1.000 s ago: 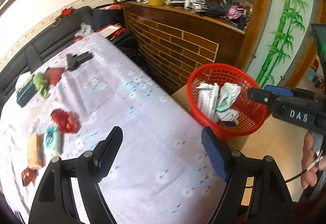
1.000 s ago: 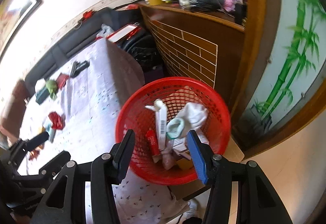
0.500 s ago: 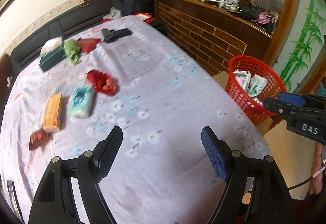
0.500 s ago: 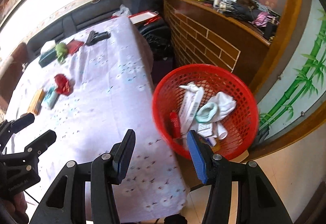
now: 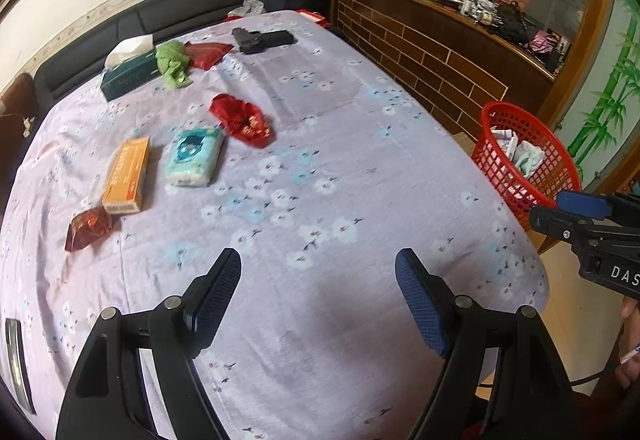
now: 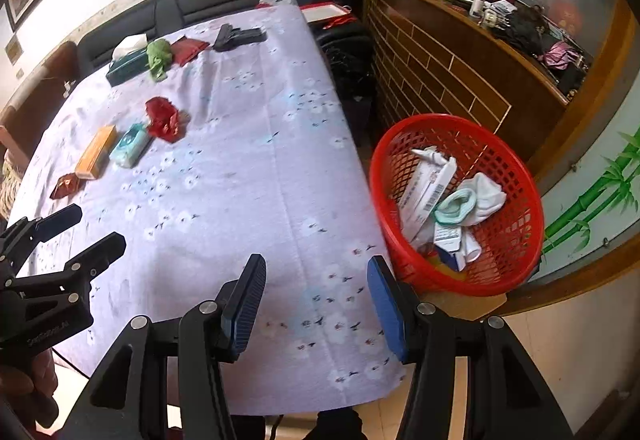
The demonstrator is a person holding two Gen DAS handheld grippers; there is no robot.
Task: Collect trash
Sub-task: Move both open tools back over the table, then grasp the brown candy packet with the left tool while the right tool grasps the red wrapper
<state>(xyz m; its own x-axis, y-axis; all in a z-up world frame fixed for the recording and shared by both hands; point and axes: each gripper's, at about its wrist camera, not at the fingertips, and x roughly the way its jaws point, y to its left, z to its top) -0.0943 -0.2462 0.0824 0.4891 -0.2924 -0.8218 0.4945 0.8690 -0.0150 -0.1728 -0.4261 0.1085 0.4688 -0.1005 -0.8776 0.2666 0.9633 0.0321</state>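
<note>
Pale lilac tablecloth [image 5: 340, 168] scattered with white and blue blossoms. Ahead and left of blue-padded black left gripper [image 5: 318, 294]: crumpled red wrapper [image 5: 242, 120], aqua tissue pack [image 5: 195, 157], orange box [image 5: 126, 176], green cloth [image 5: 172, 63]. Far right: red mesh basket [image 6: 516, 236].

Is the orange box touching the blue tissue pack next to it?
Apart. The left wrist view shows a strip of bare tablecloth between the orange box and the blue tissue pack along their whole length.
</note>
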